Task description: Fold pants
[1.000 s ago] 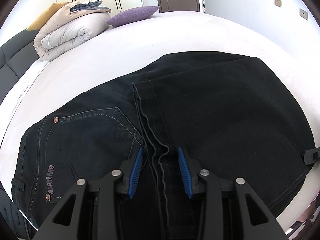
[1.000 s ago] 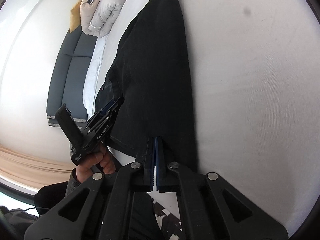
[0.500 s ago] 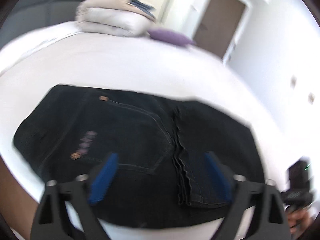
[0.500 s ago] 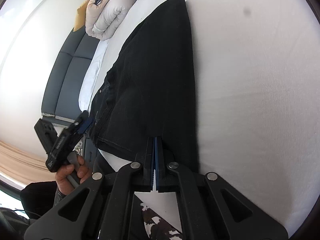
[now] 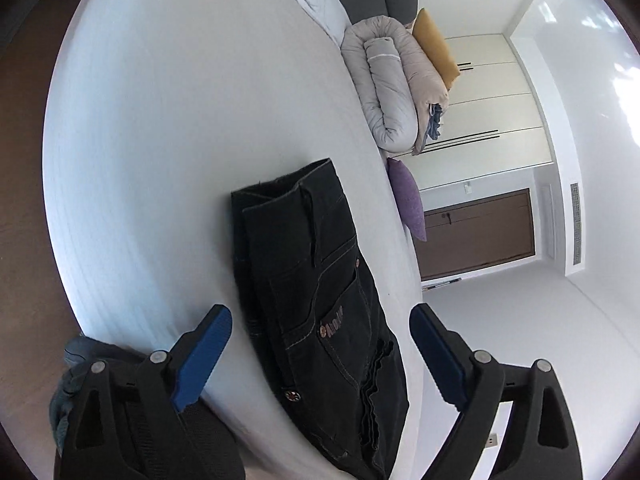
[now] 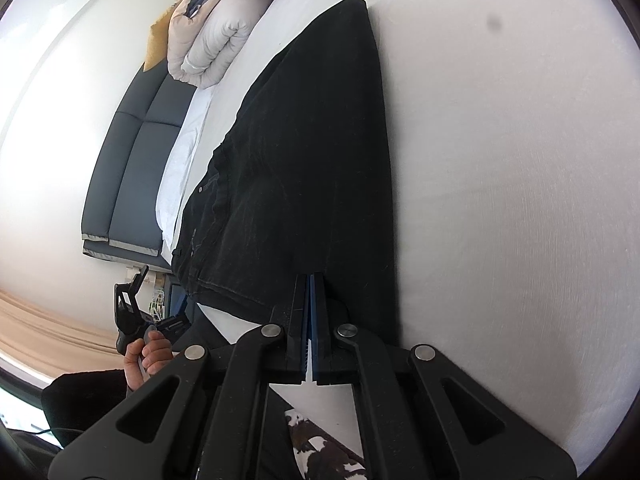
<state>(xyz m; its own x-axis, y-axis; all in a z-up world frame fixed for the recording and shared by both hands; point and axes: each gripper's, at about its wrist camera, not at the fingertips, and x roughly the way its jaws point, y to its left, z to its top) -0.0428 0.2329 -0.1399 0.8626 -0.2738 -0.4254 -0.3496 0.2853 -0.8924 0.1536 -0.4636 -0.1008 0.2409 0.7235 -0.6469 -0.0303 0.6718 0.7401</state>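
Black jeans (image 5: 316, 304) lie folded on the white bed (image 5: 160, 160), waistband away from me in the left wrist view, back pocket with a logo patch up. My left gripper (image 5: 320, 344) is wide open and empty, held above the jeans' near end. In the right wrist view the jeans (image 6: 304, 152) stretch away across the bed (image 6: 500, 200). My right gripper (image 6: 311, 296) is shut on the jeans' near edge. The left gripper (image 6: 132, 304) shows there at the lower left, off the bed, in the person's hand.
A rolled grey duvet (image 5: 388, 88), a yellow pillow (image 5: 436, 48) and a purple pillow (image 5: 408, 196) sit at the bed's head by a dark headboard (image 6: 128, 184). A brown door (image 5: 480, 232) and white wardrobes are beyond. Wood floor is beside the bed (image 5: 20, 200).
My left gripper let go of the jeans' seam, opened wide, pulled back and rolled sideways off the bed's edge. My right gripper stays shut on the jeans.
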